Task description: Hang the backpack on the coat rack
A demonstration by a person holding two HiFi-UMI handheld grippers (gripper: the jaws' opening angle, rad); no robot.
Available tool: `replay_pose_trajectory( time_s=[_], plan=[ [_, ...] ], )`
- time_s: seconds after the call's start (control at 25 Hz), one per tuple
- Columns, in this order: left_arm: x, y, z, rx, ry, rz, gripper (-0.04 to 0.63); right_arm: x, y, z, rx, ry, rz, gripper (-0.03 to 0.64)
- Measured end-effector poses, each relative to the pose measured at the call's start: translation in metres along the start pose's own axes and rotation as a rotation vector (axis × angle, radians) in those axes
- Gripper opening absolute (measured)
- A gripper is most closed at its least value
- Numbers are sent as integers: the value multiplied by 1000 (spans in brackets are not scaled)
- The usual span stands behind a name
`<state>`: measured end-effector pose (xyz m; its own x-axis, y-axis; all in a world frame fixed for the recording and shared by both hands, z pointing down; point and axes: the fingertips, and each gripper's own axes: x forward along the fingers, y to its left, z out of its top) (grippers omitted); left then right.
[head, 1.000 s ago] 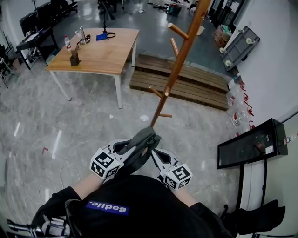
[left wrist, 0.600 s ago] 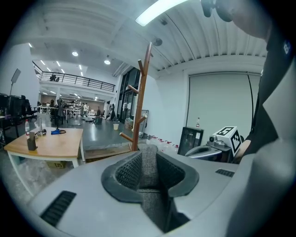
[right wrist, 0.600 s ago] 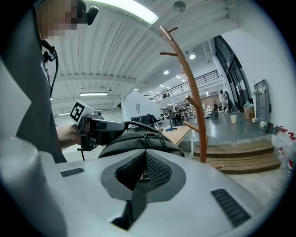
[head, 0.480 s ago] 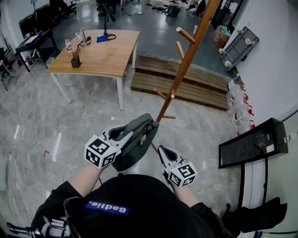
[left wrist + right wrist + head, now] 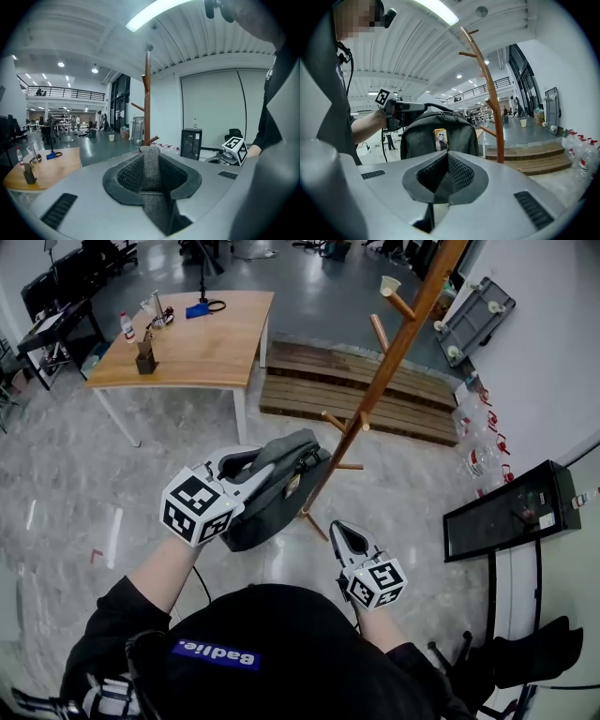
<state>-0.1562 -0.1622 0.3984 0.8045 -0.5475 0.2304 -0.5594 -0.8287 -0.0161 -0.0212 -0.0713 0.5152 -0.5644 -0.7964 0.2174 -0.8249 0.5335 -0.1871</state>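
Over grey floor [image 5: 103,465], left gripper [image 5: 150,155] clamps backpack strap [image 5: 151,171]; right gripper [image 5: 340,529] closed, empty.

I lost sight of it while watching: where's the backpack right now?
In the head view, the backpack hangs at centre-left from the left gripper, just left of the coat rack, not yet on a peg.

Grey floor [image 5: 56,474]: wooden table [image 5: 206,343], pallets [image 5: 309,381], coat rack [image 5: 381,381] base. Table: bottle [image 5: 126,326], blue item [image 5: 196,310].
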Motion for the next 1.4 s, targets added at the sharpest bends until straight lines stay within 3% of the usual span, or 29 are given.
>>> replay_pose_trajectory(
  time_s=[0.28,0.44,0.68,1.12,1.4],
  plan=[
    [6,29,37,9,-27,2,106,6,-13,0,13,5,-15,5],
    [15,40,56,-22,-29,29,106,9,-39,11,-5,-7,6,5],
    [32,57,86,-69,-35,135,106,15,-89,37,-42,-20,71,5],
    [55,77,135,15,22,319,106,31,-161,75,-63,-63,204,5],
    [30,101,151,-44,21,391,106,46,-179,98,-91,-90,238,5]
  ],
)
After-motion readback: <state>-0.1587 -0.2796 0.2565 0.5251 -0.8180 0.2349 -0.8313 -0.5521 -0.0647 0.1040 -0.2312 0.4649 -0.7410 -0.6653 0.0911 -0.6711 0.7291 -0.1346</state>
